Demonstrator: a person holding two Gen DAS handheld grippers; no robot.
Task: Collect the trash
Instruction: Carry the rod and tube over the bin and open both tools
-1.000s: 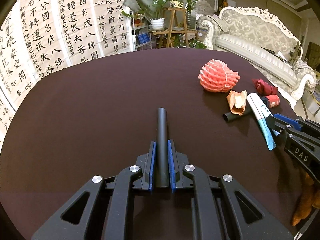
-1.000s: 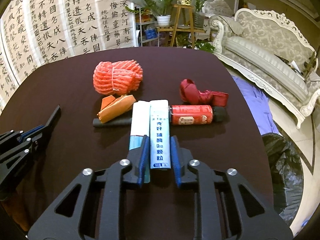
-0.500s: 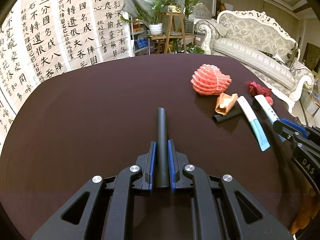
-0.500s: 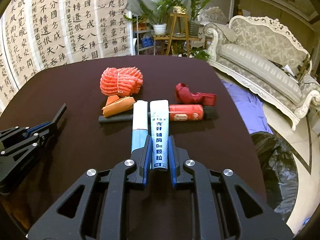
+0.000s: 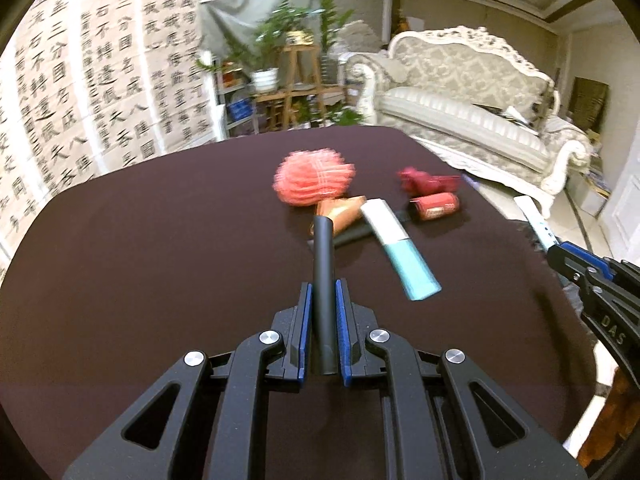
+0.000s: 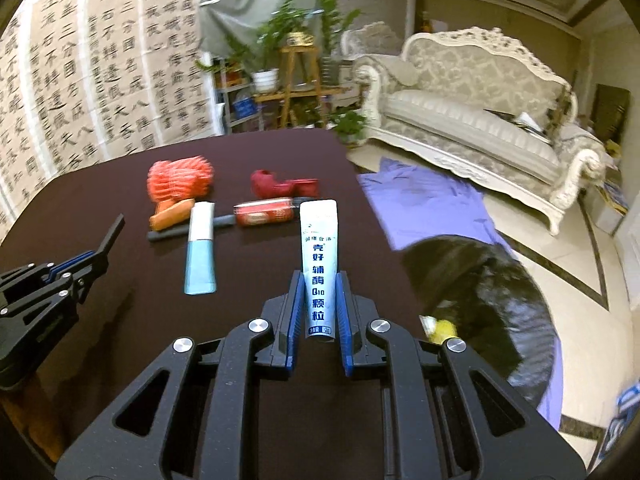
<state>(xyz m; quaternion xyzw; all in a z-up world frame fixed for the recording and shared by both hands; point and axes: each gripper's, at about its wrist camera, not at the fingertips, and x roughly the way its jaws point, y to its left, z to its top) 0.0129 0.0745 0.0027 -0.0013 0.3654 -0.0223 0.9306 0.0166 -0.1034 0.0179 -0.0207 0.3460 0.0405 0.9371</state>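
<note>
My left gripper (image 5: 323,292) is shut on a black tube (image 5: 323,264) that sticks out forward above the dark table (image 5: 140,264). My right gripper (image 6: 318,284) is shut on a white and blue sachet (image 6: 319,260), lifted off the table near its right edge. On the table lie an orange foam net (image 6: 180,179), an orange wrapper (image 6: 172,214), a white and teal sachet (image 6: 200,248), a black stick (image 6: 188,230), a red packet (image 6: 264,213) and a crumpled red wrapper (image 6: 280,185). A black trash bag (image 6: 492,300) stands open on the floor, right of the table.
A purple cloth (image 6: 432,204) lies on the floor beside the bag. A white sofa (image 6: 480,120) stands behind it, with plants on wooden stands (image 6: 296,80) and calligraphy sheets (image 6: 80,80) along the back wall. The left gripper's body (image 6: 48,292) shows at the left edge.
Both grippers swung to the right and rose a little. The white and blue sachet came up off the table beside the teal one, and the trash bag came into fuller view.
</note>
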